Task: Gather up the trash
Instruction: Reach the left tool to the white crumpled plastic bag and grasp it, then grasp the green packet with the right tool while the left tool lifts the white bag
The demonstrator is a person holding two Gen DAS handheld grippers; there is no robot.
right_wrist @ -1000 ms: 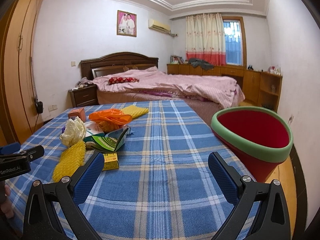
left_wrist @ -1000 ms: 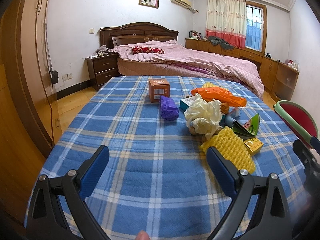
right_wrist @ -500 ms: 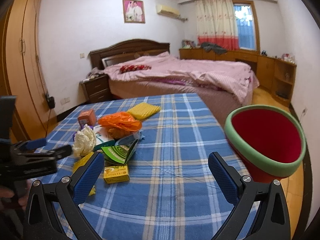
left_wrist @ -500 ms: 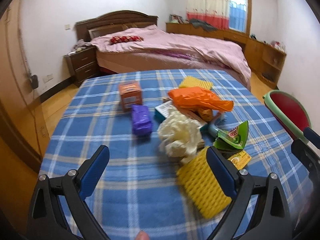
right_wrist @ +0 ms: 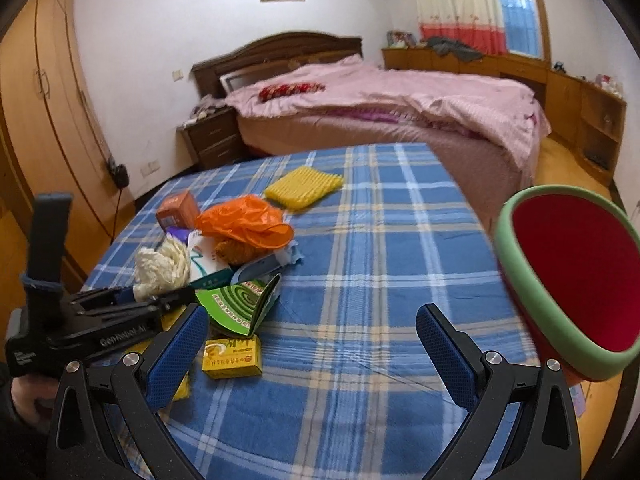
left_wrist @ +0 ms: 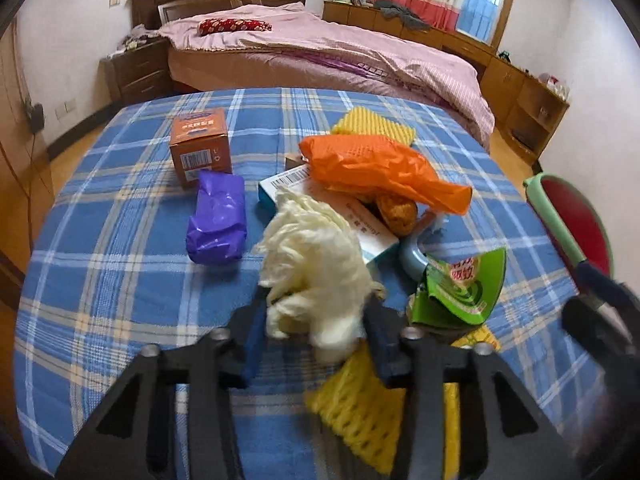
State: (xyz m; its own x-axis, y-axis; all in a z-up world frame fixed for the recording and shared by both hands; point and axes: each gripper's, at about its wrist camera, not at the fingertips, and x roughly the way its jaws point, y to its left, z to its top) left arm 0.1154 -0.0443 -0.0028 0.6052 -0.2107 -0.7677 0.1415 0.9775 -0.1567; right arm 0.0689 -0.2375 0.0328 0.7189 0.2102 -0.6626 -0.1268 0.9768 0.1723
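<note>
While the left tool (left_wrist: pixel 316 336) pinches the near end of the cream crumpled wad (left_wrist: pixel 316 264), the right tool (right_wrist: pixel 312 344) hangs wide and holds nothing.

The left tool reaches forward, low over the plaid surface (left_wrist: pixel 120 272), its blue pads (left_wrist: pixel 256 340) pressed against either side of the wad; a yellow foam net (left_wrist: pixel 360 408) lies directly beneath it, and a green folded packet (left_wrist: pixel 464 292) sits just to its right. Ahead of it lie a purple packet (left_wrist: pixel 218 218), an orange-brown box (left_wrist: pixel 200 144) and an orange plastic bag (left_wrist: pixel 380 168). The right tool points level across the surface, a small yellow box (right_wrist: pixel 232 356) just ahead of its left finger. To its right stands a red bin with a green rim (right_wrist: pixel 532 280), whose visible inside shows only red lining.
</note>
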